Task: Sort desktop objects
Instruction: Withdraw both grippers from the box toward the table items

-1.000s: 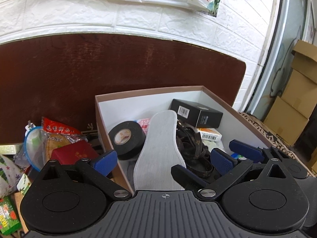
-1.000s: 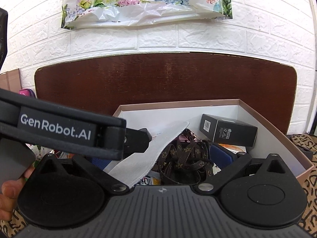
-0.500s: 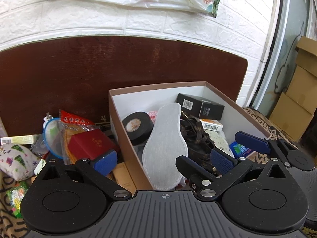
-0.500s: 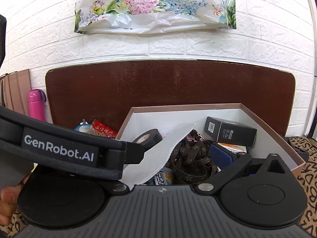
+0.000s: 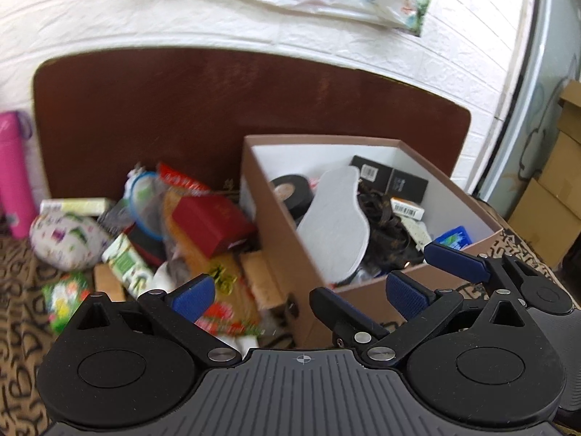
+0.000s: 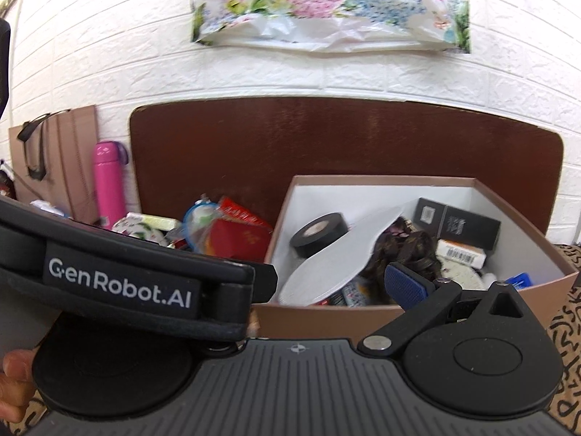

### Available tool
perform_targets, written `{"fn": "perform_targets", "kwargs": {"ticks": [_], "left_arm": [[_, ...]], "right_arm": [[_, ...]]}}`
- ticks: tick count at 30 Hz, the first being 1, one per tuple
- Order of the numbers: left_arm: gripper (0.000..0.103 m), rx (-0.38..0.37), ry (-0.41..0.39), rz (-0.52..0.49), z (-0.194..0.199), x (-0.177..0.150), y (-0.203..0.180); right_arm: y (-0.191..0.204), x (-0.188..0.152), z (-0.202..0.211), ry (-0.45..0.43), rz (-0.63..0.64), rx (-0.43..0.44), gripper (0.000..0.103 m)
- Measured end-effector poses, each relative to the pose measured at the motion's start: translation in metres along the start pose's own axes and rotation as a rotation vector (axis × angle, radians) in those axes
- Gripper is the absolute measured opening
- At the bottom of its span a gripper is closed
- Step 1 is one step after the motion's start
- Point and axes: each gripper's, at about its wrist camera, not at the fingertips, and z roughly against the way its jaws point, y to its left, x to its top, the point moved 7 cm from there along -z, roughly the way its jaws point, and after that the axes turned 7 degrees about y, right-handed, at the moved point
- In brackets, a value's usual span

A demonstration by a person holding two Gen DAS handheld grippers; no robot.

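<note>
One open cardboard box, brown outside and white inside, stands on a patterned cloth in front of a dark brown board that leans against a white brick-textured wall. Inside the box lie one roll of black tape, one flat grey-white insole with a felt-like surface propped at a slant, one tangle of brown patterned strap, one glossy black carton against the far wall, one small white pack with a barcode and one blue packet near the front right corner. Left of the box, just beside its wall, sits a loose pile: one rigid red box, one crinkly red-topped snack bag, one rounded fabric pouch with a printed pattern, one green-and-white carton and one small green packet; other bits in the heap are too blurred to count. One smooth pink bottle stands upright at the far left. One floral plastic bag hangs on the wall above. The left gripper hovers low in front of the box with its two blue-padded fingers spread wide and nothing between them. The right gripper shows beside it, at the box's near right corner; only one of its blue pads is in sight, the other side being hidden by the left gripper's body, so I cannot tell how wide it stands.
</note>
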Motion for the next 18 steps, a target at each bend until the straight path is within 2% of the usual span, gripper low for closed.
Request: {"fn": "perform_targets", "kwargs": {"ticks": [7, 12, 18], "left_arm": [[0.103, 0.004, 0.010, 0.090, 0.014, -0.042, 0.030], [0.103, 0.009, 0.012, 0.110, 0.023, -0.070, 0.050], [0.103, 0.007, 0.058, 0.171, 0.022, -0.097, 0.075]], "right_arm": [[0.042, -0.025, 0.002, 0.044, 0.055, 0.095, 0.103], [0.071, -0.047, -0.004, 0.091, 0.077, 0.141, 0.103], [0.095, -0.066, -0.012, 0.139, 0.111, 0.174, 0.103]]}}
